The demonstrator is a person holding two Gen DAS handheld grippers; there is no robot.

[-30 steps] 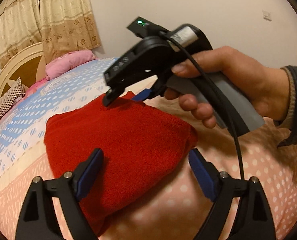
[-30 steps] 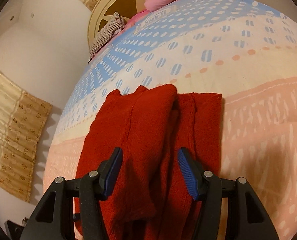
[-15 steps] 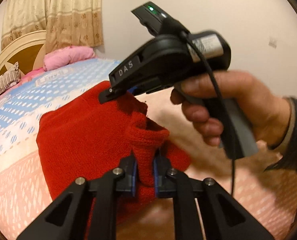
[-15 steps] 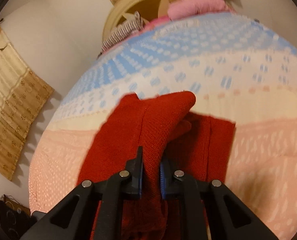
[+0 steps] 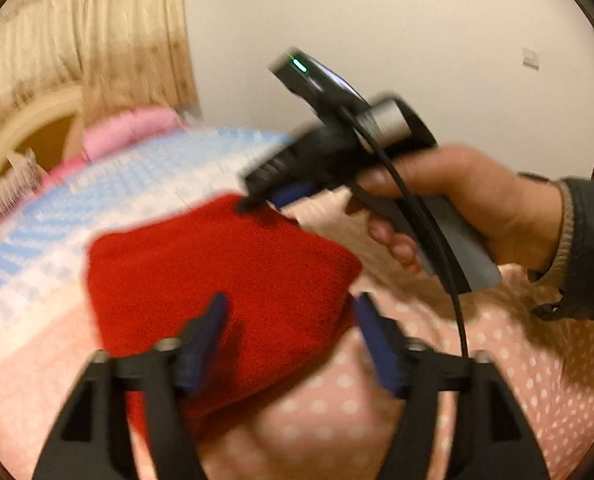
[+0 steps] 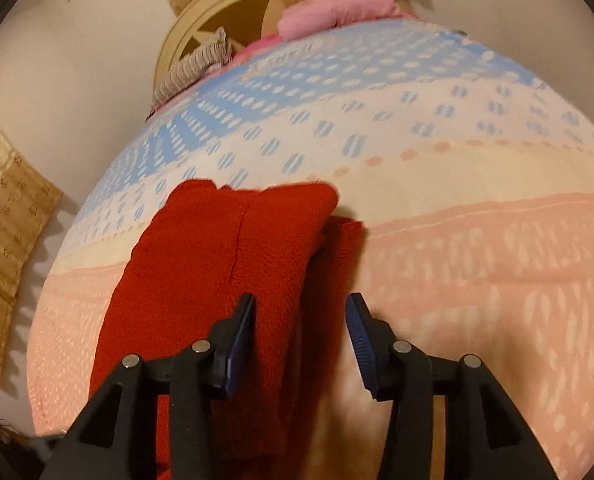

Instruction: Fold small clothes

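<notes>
A red knit garment (image 5: 225, 276) lies folded on the bed. My left gripper (image 5: 291, 320) is open, its blue pads either side of the garment's near right corner, holding nothing. The right gripper's body (image 5: 329, 148) shows in the left wrist view, held in a hand at the garment's far edge. In the right wrist view the garment (image 6: 225, 264) lies as a folded stack, its upper layer over a lower one at the right. My right gripper (image 6: 301, 320) is open and empty above the garment's right side.
The bed cover (image 6: 477, 264) is pink with white dots near me, then cream and blue toward the headboard (image 6: 217, 20). A pink pillow (image 6: 337, 12) and a striped pillow (image 6: 193, 68) lie at the head. Curtains (image 5: 97, 40) hang behind.
Both grippers were shut on a lifted fold of the red garment half a second ago. Both have opened and let go, and the fold now lies flat on the stack.
</notes>
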